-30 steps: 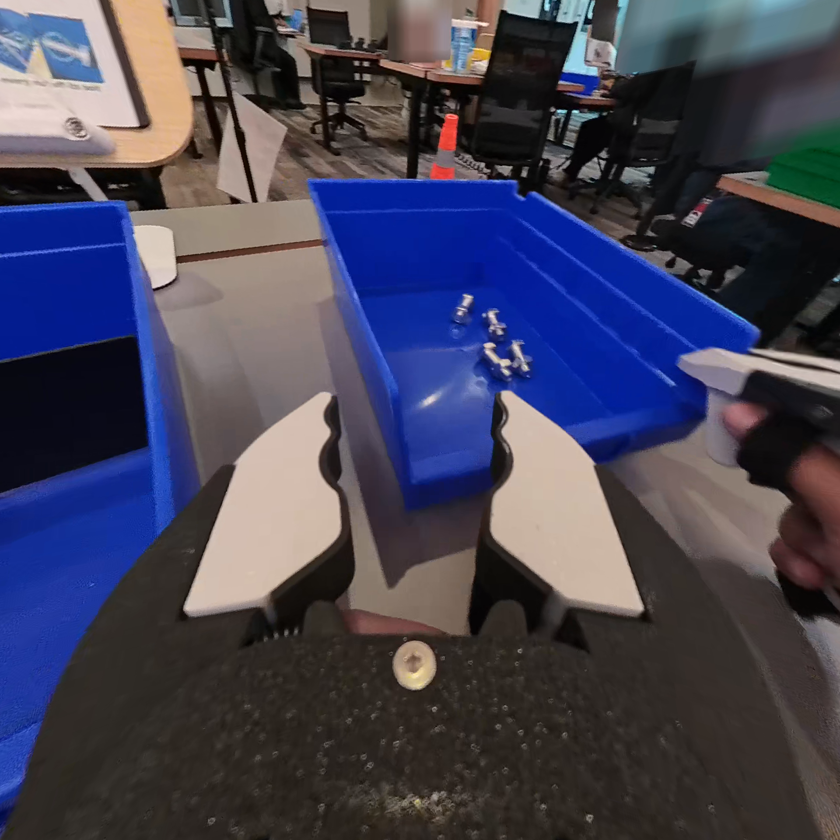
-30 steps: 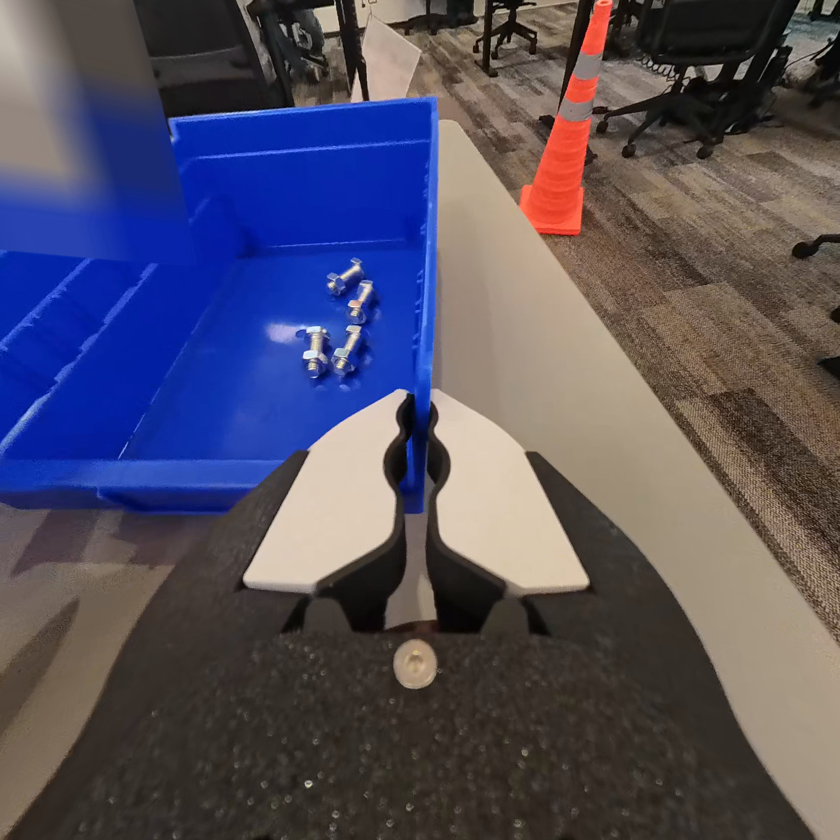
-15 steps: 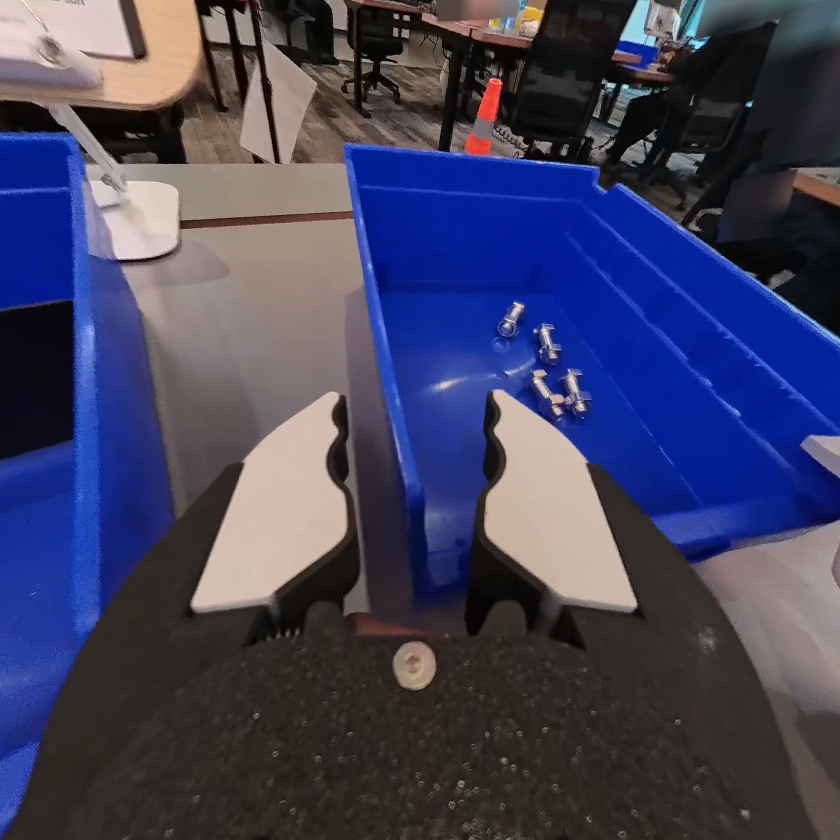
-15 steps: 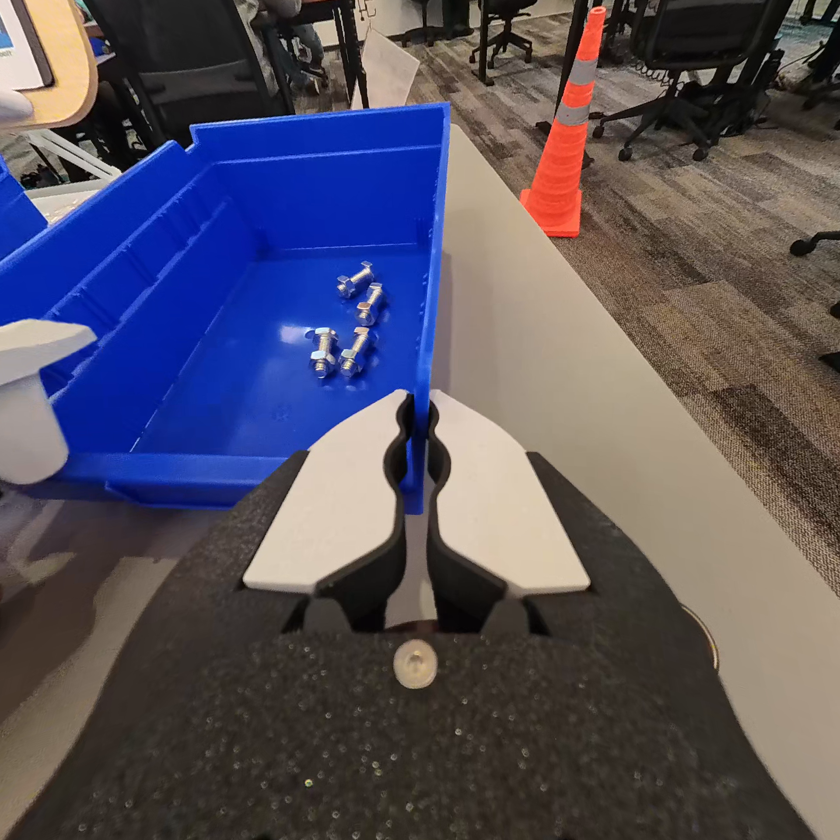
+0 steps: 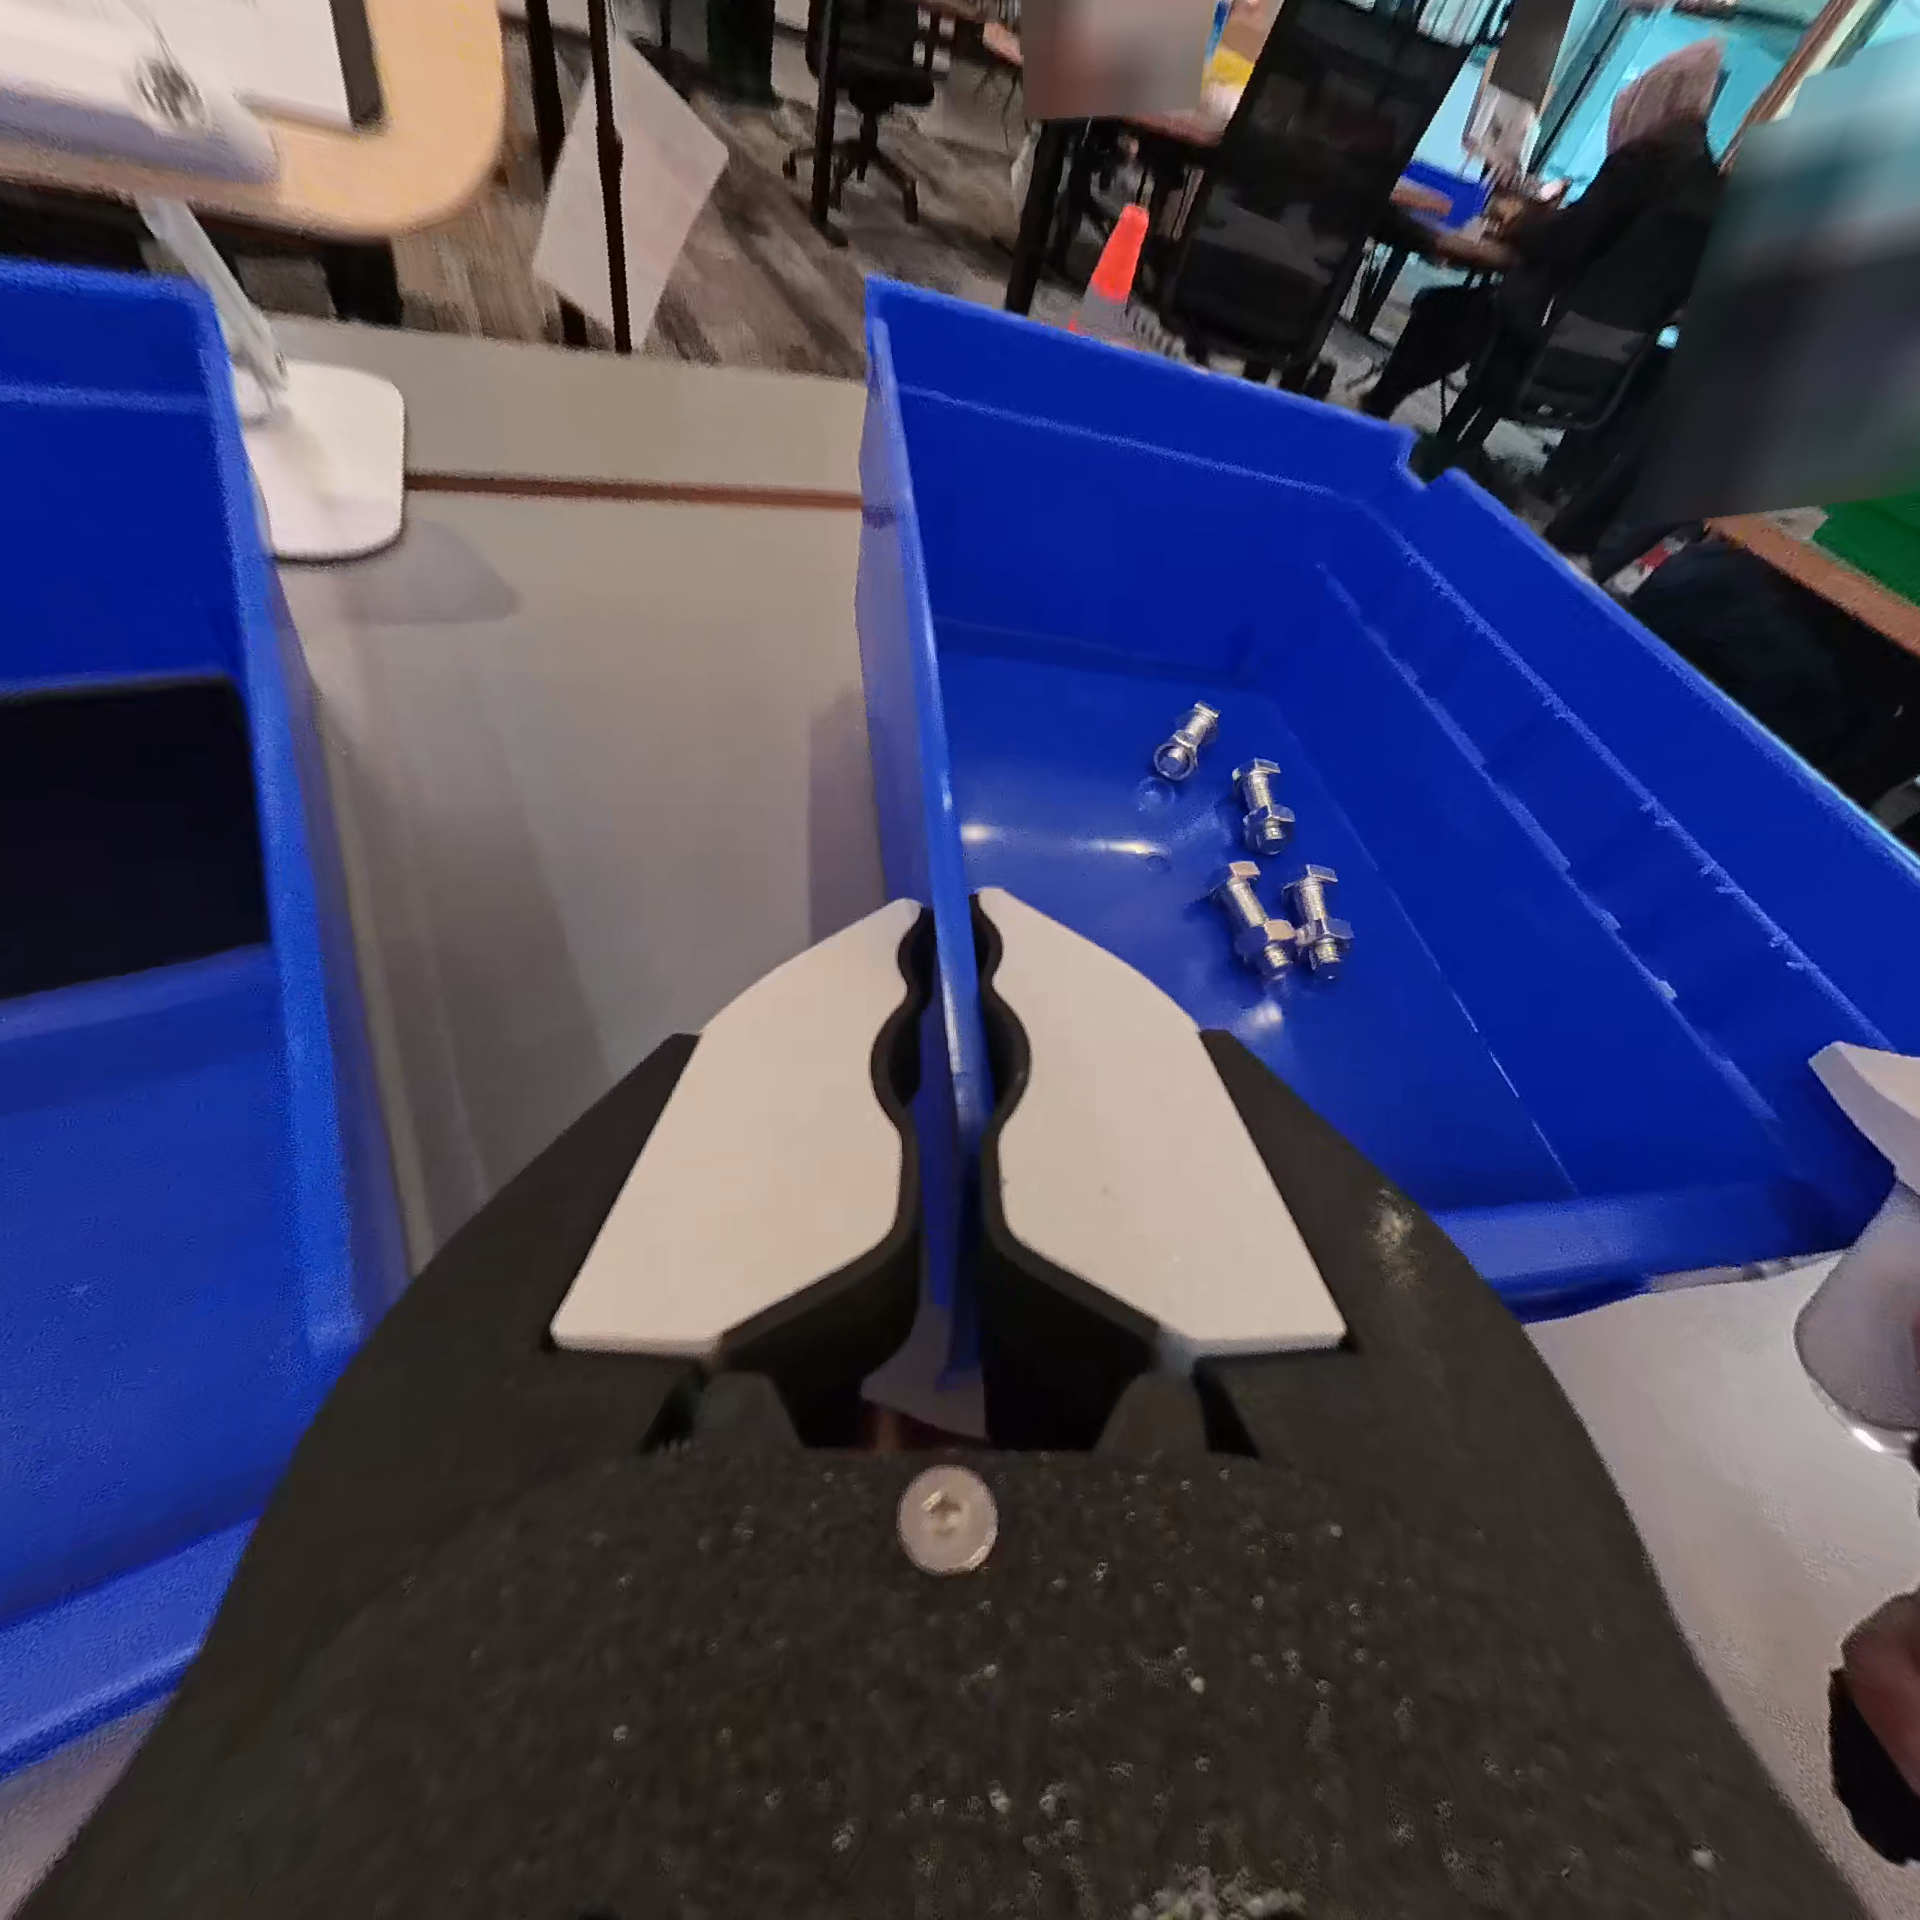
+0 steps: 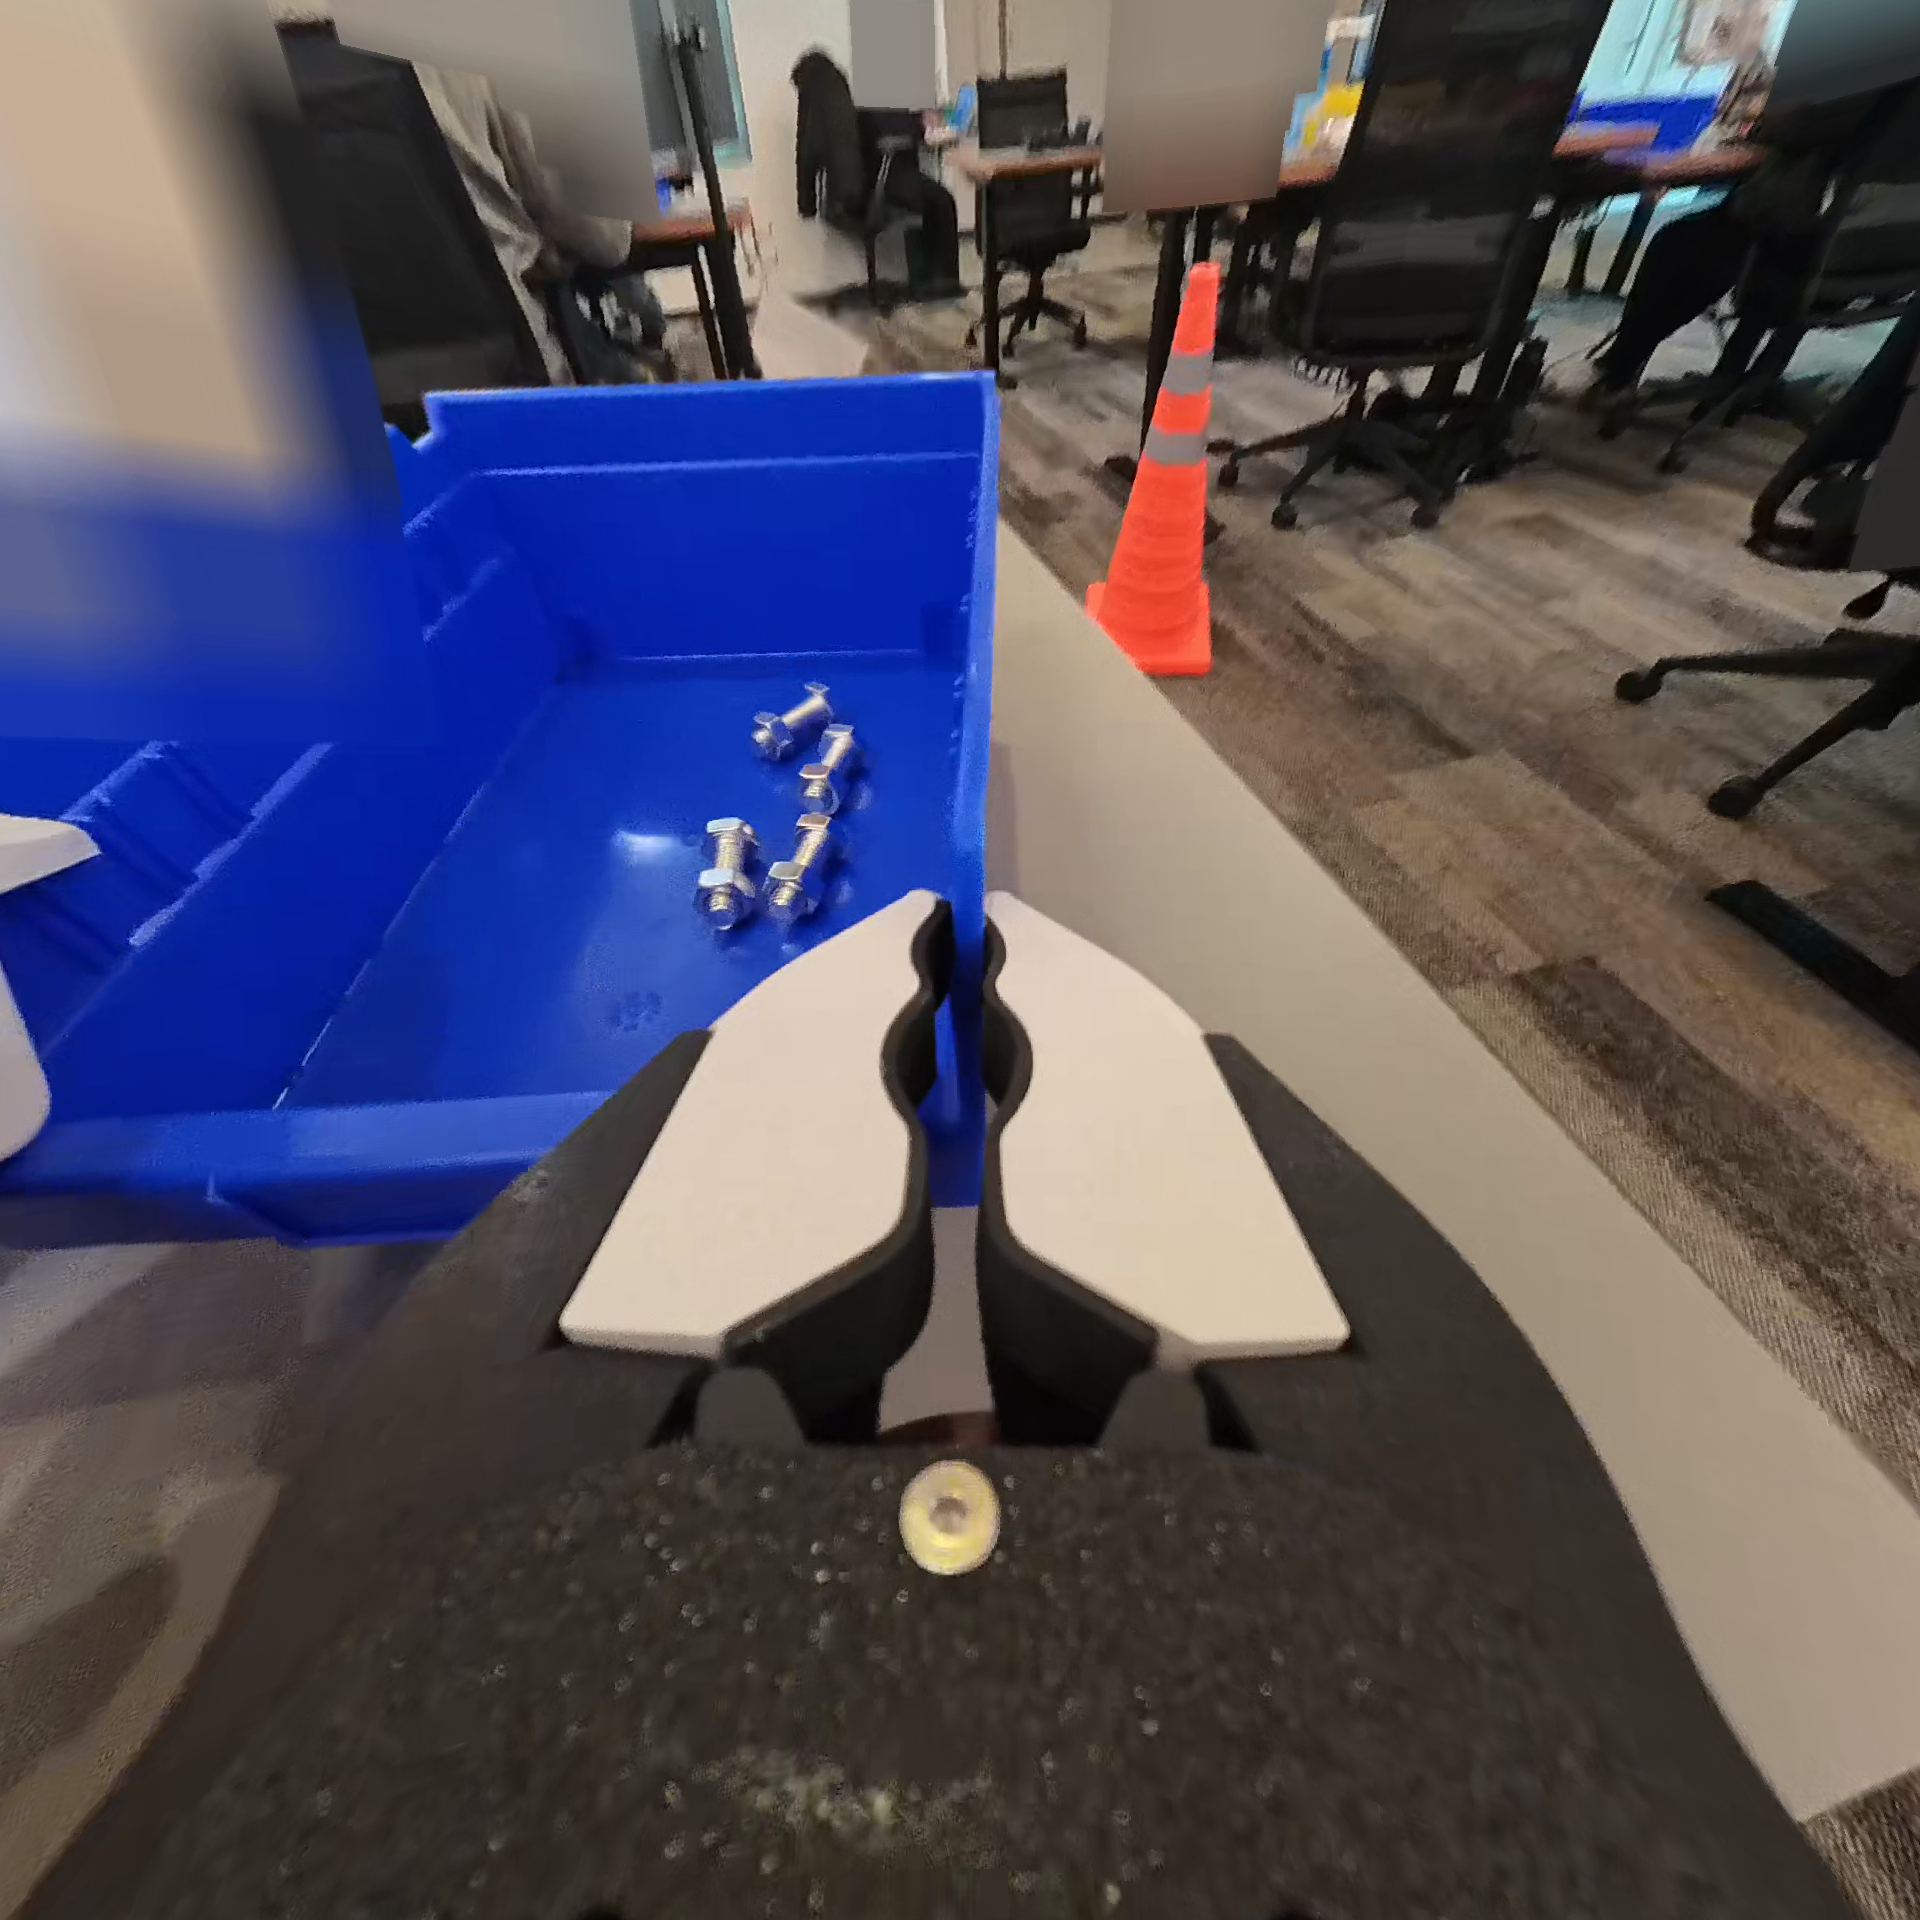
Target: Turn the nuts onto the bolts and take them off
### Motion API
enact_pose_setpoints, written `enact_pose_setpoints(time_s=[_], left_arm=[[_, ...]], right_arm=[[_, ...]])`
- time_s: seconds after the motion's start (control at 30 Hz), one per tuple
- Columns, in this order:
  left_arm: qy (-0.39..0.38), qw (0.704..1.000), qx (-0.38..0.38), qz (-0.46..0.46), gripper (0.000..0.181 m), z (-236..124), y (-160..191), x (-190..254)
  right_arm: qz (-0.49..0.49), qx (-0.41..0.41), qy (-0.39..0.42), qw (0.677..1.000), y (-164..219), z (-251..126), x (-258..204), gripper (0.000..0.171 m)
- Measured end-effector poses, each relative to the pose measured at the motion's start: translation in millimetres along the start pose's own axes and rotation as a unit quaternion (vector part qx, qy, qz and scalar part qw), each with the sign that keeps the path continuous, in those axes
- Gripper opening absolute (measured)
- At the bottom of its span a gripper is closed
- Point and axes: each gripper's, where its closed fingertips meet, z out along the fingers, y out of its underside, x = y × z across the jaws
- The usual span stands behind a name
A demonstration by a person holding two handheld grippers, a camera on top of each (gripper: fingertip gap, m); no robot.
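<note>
Left wrist view: left tool (image 5: pixel 951 925) and right tool (image 6: pixel 968 920) each clamp a bin (image 5: pixel 1455 582) wall; repositioning step. Next: release, reach 4 bolts (image 5: pixel 1257 862) inside.

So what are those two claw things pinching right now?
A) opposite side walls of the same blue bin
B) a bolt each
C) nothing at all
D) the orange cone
A: the left gripper is shut on one side wall of the blue bin and the right gripper on the opposite wall, while the four bolts with nuts lie untouched on its floor.
</note>
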Motion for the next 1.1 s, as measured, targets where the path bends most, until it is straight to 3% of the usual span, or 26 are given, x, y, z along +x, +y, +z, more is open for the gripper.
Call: enact_pose_setpoints(time_s=[0.13, 0.27, 0.43, 0.57, 0.83, 1.1], left_arm=[[0.003, 0.998, 0.060, 0.014, 0.004, -25.3, -43.6, 2.9], [-0.004, 0.994, 0.110, 0.014, 0.004, -60.9, -93.7, -22.8], [-0.061, 0.984, 0.166, 0.023, 0.004, -118.9, -150.8, -97.1], [-0.113, 0.976, 0.184, 0.025, 0.004, -172.7, -175.9, -173.9], [-0.239, 0.951, 0.190, 0.036, 0.003, -296.8, -179.1, -333.4], [-0.301, 0.946, 0.116, 0.034, 0.003, -350.4, -131.3, -454.9]], right_arm=[[-0.007, 0.061, -0.001, 0.998, -41.5, -17.5, -11.8, 0.002], [-0.015, 0.116, -0.032, 0.993, -91.0, -34.5, -54.3, 0.002], [-0.022, 0.165, -0.099, 0.981, -133.2, -44.3, -148.6, 0.002], [-0.022, 0.183, -0.160, 0.970, -146.6, -54.5, -241.0, 0.002], [-0.026, 0.161, -0.286, 0.944, -124.4, -92.4, -434.2, 0.004], [-0.022, 0.072, -0.341, 0.937, -43.4, -105.6, -560.6, 0.003]])
